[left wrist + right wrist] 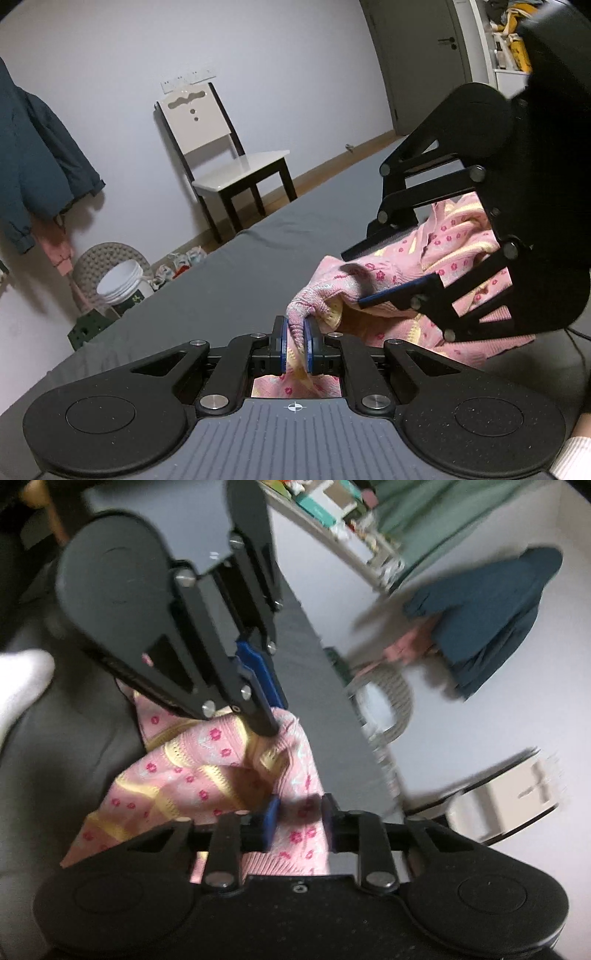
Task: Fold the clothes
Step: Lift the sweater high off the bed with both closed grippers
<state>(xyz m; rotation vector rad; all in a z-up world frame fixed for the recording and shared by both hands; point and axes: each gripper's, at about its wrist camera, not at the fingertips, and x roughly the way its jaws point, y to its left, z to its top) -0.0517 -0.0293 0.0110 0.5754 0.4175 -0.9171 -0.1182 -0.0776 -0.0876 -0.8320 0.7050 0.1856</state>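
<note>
Two fingers (309, 345) around pink cloth (391, 280)

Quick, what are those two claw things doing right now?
Left hand-held gripper: closed, pinching a fold of the pink flowered garment.
Right hand-held gripper: open, fabric lying between its fingers.

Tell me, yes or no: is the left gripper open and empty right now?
No. The left gripper has its blue pads shut on a bunched edge of the pink knit garment.

Open grey mattress (258, 258) ahead; right claw (388, 273) crowds the right.
</note>
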